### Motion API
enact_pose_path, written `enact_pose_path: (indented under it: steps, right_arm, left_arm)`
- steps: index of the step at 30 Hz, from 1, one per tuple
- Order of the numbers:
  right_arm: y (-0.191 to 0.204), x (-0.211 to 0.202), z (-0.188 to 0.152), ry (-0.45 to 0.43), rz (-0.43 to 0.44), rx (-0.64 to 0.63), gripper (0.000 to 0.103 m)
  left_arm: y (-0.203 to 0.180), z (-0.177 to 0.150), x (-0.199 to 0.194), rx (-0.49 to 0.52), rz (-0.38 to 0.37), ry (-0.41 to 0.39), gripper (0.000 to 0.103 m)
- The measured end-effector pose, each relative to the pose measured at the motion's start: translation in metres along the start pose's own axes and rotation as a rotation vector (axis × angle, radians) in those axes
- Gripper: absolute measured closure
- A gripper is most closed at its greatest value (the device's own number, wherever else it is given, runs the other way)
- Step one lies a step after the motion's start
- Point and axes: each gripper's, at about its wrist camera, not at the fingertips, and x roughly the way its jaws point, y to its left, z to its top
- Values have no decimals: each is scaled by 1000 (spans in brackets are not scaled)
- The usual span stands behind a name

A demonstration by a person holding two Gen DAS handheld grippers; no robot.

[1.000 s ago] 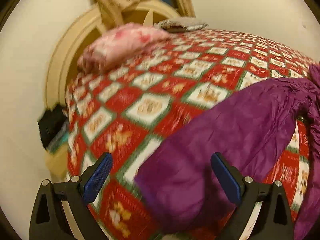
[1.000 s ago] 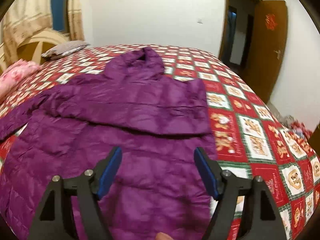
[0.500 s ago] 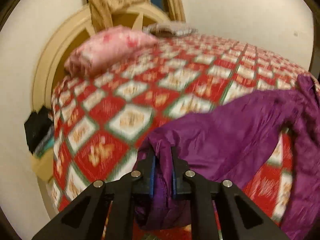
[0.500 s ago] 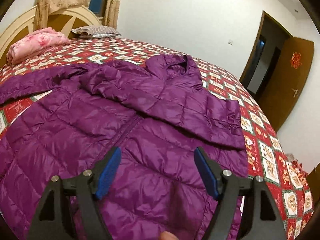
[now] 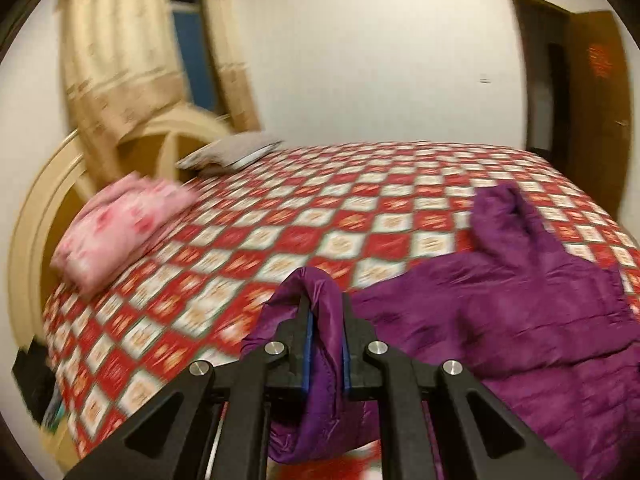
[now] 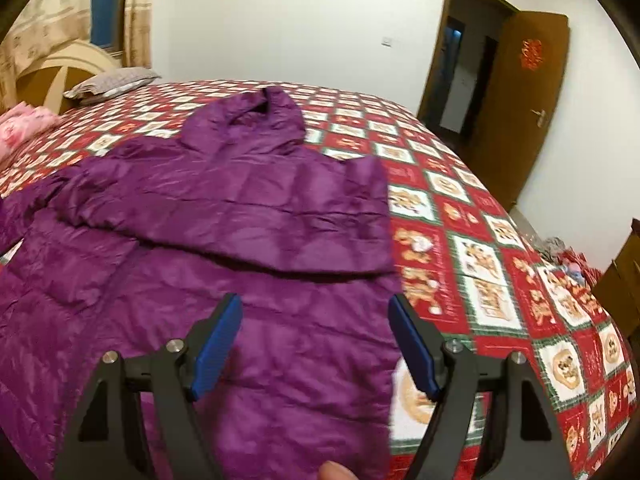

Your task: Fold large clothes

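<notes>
Your left gripper (image 5: 325,344) is clamped on the jacket's (image 6: 248,216) cuff (image 5: 316,292), at 9 o'clock of its body spread on the bed (image 6: 492,264). Your right gripper (image 6: 316,340) hangs wide open over the hem. It looks light, puffy and slick, so pinch seams or cuffs.

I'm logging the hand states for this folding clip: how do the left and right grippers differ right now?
The left gripper is shut on a sleeve of the purple jacket, lifting it; the right gripper is open and holds nothing. The left sits at the jacket's edge; the right hangs over its lower body. Both have black frames and blue pads.
</notes>
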Motion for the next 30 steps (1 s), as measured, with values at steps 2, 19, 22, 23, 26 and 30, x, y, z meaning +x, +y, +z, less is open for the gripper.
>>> enact_pose_path:
  steps: [2,19,22,23,26,30]
  right_arm:
    - [-7,0,-2,4,-4,14,25]
    - [-37,28,-30,77,7,79,25]
    - [-41,31,-34,94,26,90,23]
    - [-42,31,-34,97,26,94,21]
    - [-46,25,-28,84,30,97,12]
    - [-48,16,-12,58,40,103,12]
  left_arm:
    - [-30,12,2,39,-33,-18,93]
    - [-288,-1,28,331,-296,-15,82]
    - [-298,-5,18,367,-267,-49,35]
    - [-295,-4,12,367,-258,-87,25]
    - [-275,-1,1,344,-241,-161,8]
    - [-235,1,8,305,-165,-166,8]
